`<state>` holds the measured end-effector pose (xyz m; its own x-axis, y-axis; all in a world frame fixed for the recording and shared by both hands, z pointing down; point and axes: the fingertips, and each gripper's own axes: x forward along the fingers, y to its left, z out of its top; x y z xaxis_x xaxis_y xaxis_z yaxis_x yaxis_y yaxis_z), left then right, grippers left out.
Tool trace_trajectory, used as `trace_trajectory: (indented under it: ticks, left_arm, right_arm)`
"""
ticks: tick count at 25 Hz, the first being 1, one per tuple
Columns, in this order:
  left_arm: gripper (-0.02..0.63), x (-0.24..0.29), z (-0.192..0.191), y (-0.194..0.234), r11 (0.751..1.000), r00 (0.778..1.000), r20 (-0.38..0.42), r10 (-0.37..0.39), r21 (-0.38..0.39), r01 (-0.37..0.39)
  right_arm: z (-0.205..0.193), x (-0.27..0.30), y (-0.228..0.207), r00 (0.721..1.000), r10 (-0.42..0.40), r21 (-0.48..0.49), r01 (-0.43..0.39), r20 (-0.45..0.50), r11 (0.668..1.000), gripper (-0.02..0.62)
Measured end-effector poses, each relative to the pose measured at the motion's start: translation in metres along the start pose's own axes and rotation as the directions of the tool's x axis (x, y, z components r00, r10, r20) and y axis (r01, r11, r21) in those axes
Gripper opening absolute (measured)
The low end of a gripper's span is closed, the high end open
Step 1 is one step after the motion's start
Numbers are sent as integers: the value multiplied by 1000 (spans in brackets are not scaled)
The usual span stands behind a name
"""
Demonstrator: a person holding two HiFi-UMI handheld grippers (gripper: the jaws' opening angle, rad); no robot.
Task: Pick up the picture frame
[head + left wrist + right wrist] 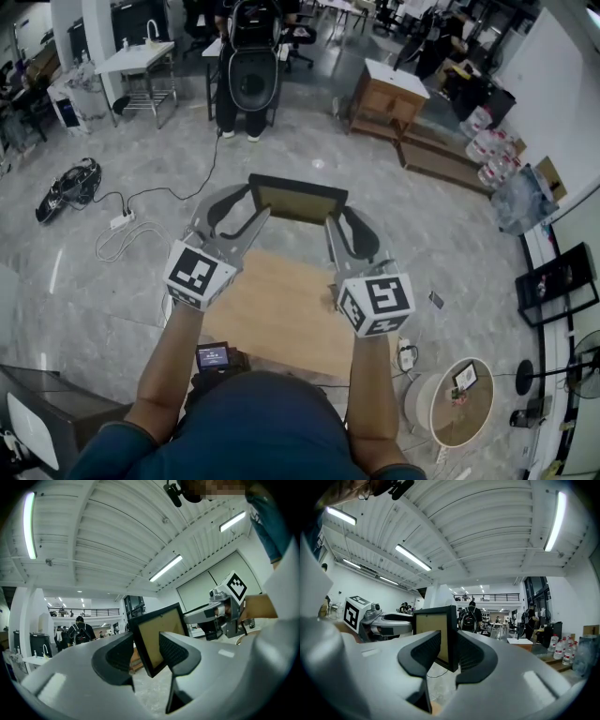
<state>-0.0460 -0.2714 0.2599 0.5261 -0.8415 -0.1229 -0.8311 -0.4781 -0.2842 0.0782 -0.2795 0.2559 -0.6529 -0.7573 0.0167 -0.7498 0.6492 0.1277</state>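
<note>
The picture frame (296, 199) is black-edged with a tan backing and hangs in the air over the far edge of a wooden table (281, 314). My left gripper (253, 208) is shut on its left edge, and my right gripper (330, 223) is shut on its right edge. In the left gripper view the picture frame (161, 637) stands tilted, its lower corner pinched in the left gripper (146, 654). In the right gripper view the picture frame (435, 637) is upright, its black edge clamped in the right gripper (449, 649). Each view also shows the other gripper beyond the frame.
Marble floor lies beyond the table. A wooden cabinet (389, 97) stands at the back right and a black chair (253, 70) at the back centre. Cables and a power strip (120, 221) lie on the left. A small round table (459, 401) is at the lower right.
</note>
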Motion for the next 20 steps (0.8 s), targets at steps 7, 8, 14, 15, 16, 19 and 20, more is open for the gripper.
trace_trajectory:
  ticks: [7, 8, 14, 15, 16, 19, 20]
  left_arm:
    - [154, 0, 1, 1, 1000, 1000, -2, 0, -2, 0]
    - [155, 0, 1, 1, 1000, 1000, -3, 1, -3, -1]
    - [158, -3, 1, 0, 1000, 1000, -10, 4, -9, -4]
    - [158, -4, 0, -1, 1000, 1000, -11, 4, -11, -4]
    - [158, -4, -2, -3, 1000, 1000, -11, 4, -12, -4]
    - [158, -5, -6, -6, 1000, 1000, -11, 6, -13, -6]
    - [158, -5, -8, -6, 1000, 1000, -11, 7, -13, -7]
  right_arm:
    - [0, 1, 0, 1000, 5, -5, -5, -10, 1000, 110]
    - [1, 1, 1, 1000, 7, -5, -7, -12, 1000, 110]
    - [1, -1, 3, 1000, 14, -4, -14, -16, 1000, 110]
    - [0, -1, 3, 1000, 14, -4, -14, -17, 1000, 110]
    - [-2, -2, 3, 1000, 15, -4, -15, -17, 1000, 110]
    - [-7, -4, 4, 1000, 16, -3, -16, -18, 1000, 110]
    - [-9, -4, 4, 1000, 16, -3, -16, -19, 1000, 110]
